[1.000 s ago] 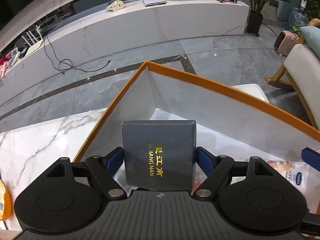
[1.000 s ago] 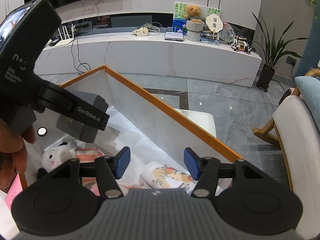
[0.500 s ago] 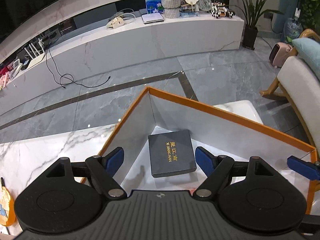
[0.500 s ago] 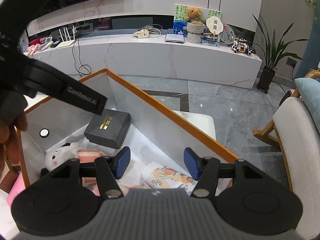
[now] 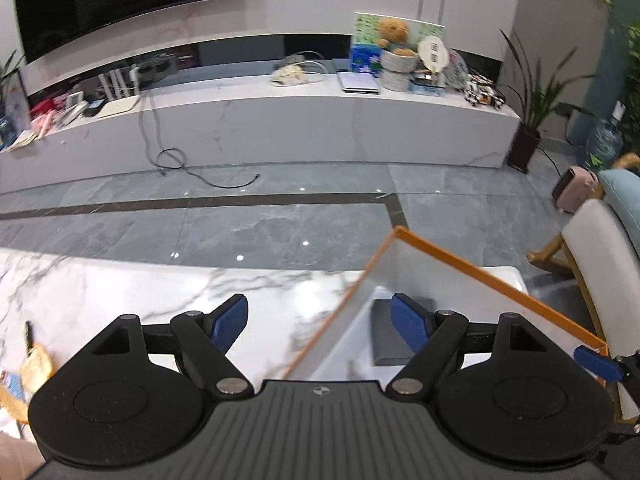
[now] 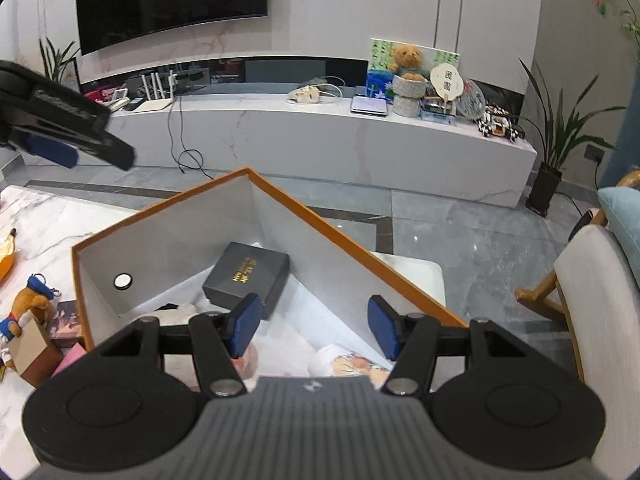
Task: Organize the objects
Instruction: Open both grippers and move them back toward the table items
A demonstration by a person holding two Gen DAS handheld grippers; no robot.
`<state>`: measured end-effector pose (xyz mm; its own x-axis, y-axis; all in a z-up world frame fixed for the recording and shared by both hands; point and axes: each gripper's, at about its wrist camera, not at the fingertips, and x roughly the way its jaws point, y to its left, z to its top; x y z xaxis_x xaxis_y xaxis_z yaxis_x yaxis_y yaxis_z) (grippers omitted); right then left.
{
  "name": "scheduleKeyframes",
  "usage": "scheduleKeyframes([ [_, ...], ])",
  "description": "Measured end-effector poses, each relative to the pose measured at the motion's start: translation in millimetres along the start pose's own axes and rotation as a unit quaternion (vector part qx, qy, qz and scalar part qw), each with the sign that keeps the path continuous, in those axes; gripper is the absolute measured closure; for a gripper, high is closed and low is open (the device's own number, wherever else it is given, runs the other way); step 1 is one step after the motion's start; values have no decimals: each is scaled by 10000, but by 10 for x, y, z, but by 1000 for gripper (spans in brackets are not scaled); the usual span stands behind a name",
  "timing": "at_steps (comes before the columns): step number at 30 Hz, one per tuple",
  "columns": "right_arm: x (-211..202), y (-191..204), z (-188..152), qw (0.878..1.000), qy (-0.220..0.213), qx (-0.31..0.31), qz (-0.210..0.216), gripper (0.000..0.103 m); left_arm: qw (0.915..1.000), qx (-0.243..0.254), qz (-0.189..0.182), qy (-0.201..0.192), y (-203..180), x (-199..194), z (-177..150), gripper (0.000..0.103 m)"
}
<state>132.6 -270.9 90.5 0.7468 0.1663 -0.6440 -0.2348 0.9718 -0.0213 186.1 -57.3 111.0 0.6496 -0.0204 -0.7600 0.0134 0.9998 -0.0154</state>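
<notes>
Jaws on the left gripper (image 5: 320, 326) are spread wide with nothing between them; its blue pads (image 5: 228, 325) hang above the white marble tabletop (image 5: 120, 292), straddling the near-left wall of the orange-rimmed white cardboard box (image 6: 280, 216). Right gripper (image 6: 316, 330) also has its jaws apart and carries nothing; it hovers over the box's open top, on the near side.

Dark grey square gift box with gold lettering (image 6: 246, 276) lies flat on the box floor, tucked toward the far corner, clear of both grippers. From the left wrist view only part of it shows, behind the right-hand pad.

Nearer than the gift box, also inside the orange-rimmed box: a white pouch with a fruit print (image 6: 348, 364), partly hidden under the right gripper, and something pale and soft at the near-left inside wall, too covered to identify. That wall has a round hole (image 6: 122, 281).

Outside the box, left of it on the marble: a small brown plush toy (image 6: 24, 308), a brown carton (image 6: 32, 352) and a yellow-orange item (image 6: 8, 252) at the view's edge.
</notes>
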Motion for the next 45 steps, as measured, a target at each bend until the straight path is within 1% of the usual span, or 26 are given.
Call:
scheduleKeyframes([
  [4, -36, 72, -9, 10000, -25, -90, 17, 42, 9999, 18, 152, 37, 203, -44, -116, 10],
  [9, -62, 186, 10, 9997, -74, -203, 65, 41, 9988, 188, 379, 230, 386, -14, -375, 11],
  [13, -120, 323, 20, 9989, -243, -336, 199, 42, 9978, 167, 533, 359, 564, 18, -577, 11],
  [17, -220, 507, 17, 9957, -482, -608, 506, 42, 9977, -49, 553, 397, 781, 4, -773, 11],
  [22, -306, 785, -41, 9874, -681, -1132, 876, 41, 9971, -247, 533, 485, 976, -9, -1061, 11],
  [26, -335, 938, -99, 9789, -743, -1438, 1251, 41, 9964, -470, 557, 427, 1140, 5, -1202, 11],
  [29, -347, 1000, -130, 9741, -779, -1541, 1462, 41, 9950, -595, 611, 529, 1255, 70, -1265, 13],
  [32, -362, 1037, -153, 9687, -819, -1614, 1700, 41, 9940, -578, 670, 650, 1286, 129, -1325, 13],
  [35, -359, 1080, -178, 9647, -814, -1623, 1906, 41, 9931, -565, 623, 823, 1306, 223, -1410, 14],
  [36, -357, 1093, -192, 9639, -802, -1635, 1942, 41, 9935, -651, 555, 754, 1331, 222, -1434, 12],
  [38, -341, 1122, -209, 9628, -768, -1688, 1963, 41, 9919, -943, 438, 732, 1397, 238, -1455, 11],
  [41, -324, 1146, -244, 9609, -692, -1772, 2014, 40, 9845, -1536, -31, 847, 1525, 273, -1512, 10],
  [42, -323, 1158, -266, 9602, -658, -1803, 2028, 40, 9834, -1584, -86, 877, 1530, 268, -1526, 10],
  [45, -289, 1176, -291, 9593, -558, -1868, 2043, 39, 9848, -1439, -174, 958, 1470, 225, -1557, 10],
])
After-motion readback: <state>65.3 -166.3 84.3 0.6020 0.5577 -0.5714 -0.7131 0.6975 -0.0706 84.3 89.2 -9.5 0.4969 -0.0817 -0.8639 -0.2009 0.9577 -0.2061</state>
